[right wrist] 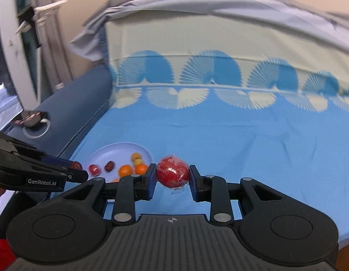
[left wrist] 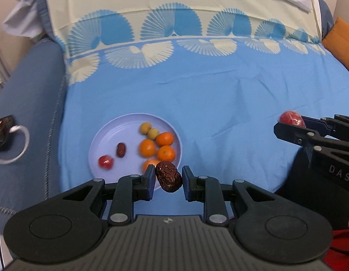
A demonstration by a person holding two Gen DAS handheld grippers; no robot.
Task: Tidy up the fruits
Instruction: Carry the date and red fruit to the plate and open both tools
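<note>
A pale lilac plate [left wrist: 100, 142] lies on the blue sheet and holds several oranges [left wrist: 147, 148], two small yellow fruits [left wrist: 145, 127], a dark date [left wrist: 121, 150] and a red wrapped fruit [left wrist: 105, 161]. My left gripper [left wrist: 168, 179] is shut on a wrinkled brown date [left wrist: 168, 176], held in the air over the plate's near rim. My right gripper [right wrist: 172, 174] is shut on a red fruit in clear wrap [right wrist: 172, 171], above the sheet to the right of the plate [right wrist: 120, 150]. In the left wrist view the right gripper [left wrist: 287, 126] shows at the right edge.
A blue sofa arm [left wrist: 27, 103] on the left carries a dark device with a white cable [left wrist: 7, 133]. A fan-patterned cream cloth [left wrist: 174, 22] covers the backrest. An orange cushion [left wrist: 341, 38] sits at the far right. The blue sheet [left wrist: 219, 103] spreads wide beyond the plate.
</note>
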